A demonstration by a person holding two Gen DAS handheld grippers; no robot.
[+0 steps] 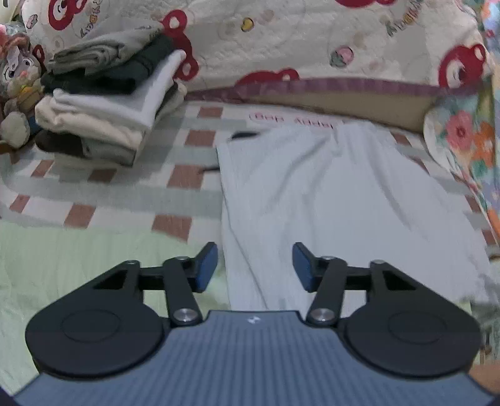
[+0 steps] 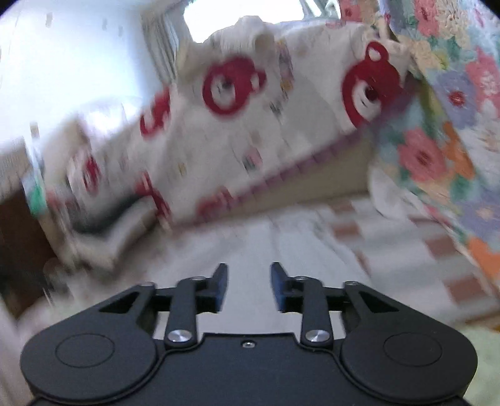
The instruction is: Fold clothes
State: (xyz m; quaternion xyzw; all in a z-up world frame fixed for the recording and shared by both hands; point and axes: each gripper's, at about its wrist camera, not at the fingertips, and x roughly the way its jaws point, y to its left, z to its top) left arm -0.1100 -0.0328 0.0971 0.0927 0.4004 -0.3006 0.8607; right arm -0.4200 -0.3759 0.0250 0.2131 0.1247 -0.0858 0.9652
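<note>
Directly ahead | white garment point(image 1: 328, 200) flat | left gripper point(image 1: 254, 267) spread, empty

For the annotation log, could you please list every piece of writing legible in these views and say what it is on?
None reads cleanly.
Pink lettering on the checked bedsheet: upside down and blurred.
Lettering on the bear-print quilt: partial and tilted, unreadable.
Small white logo on the left gripper: a mark, not text.
Right wrist view: motion-blurred, nothing legible.

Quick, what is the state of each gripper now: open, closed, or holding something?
Left gripper: open, holding nothing, above the near edge of the white garment.
Right gripper: open, holding nothing; the view is blurred.
</note>
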